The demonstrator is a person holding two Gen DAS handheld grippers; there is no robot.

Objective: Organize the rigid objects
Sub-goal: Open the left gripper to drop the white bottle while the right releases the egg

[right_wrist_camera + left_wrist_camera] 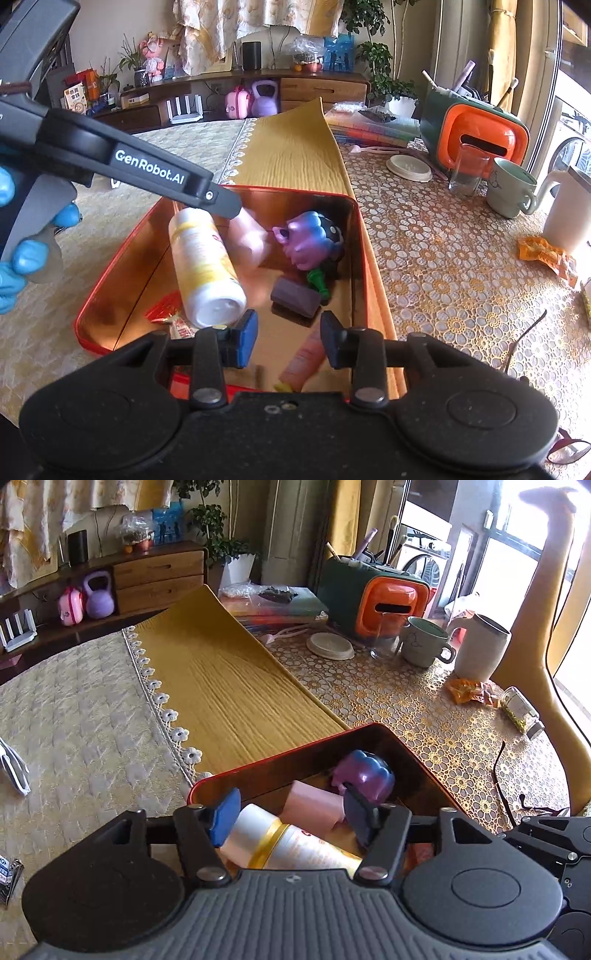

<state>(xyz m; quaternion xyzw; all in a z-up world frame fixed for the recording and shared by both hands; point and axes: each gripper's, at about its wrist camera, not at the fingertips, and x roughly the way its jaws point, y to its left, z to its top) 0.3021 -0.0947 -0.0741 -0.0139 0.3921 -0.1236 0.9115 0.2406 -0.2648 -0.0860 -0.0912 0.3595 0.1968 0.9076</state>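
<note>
- The left gripper [291, 812] hangs over the near-left part of the red tin box [364, 258], its fingers set apart with nothing clamped between them. From the right wrist view its arm reaches in from the left, held by a blue-gloved hand [22, 254], with the tip over the far end of the bottle. I judge it is placed there either to let go of an item or to pick one.
- The white bottle [205, 266] with a yellow band lies on its side along the left of the box, base toward the near end; lying flat, it cannot topple.
- A pale pink block [247, 236] sits just right of the bottle's far end. It looks blurred in the right wrist view, so whether it touches the bottle I cannot tell.
- The purple toy figure [314, 240] rests toward the far right corner, with a small green piece [317, 280] and a dark purple block [295, 297] near it, all loose on the mirrored floor.
- The right gripper [290, 339] hovers at the near edge of the box, fingers apart and empty, probably waiting its turn.
- An orange-pink tube [304, 358] lies beneath it, near the right wall.
- Right of the box, on the lace tablecloth [443, 258], stand a glass [467, 170] and a green mug [511, 192], well apart from the work.
</note>
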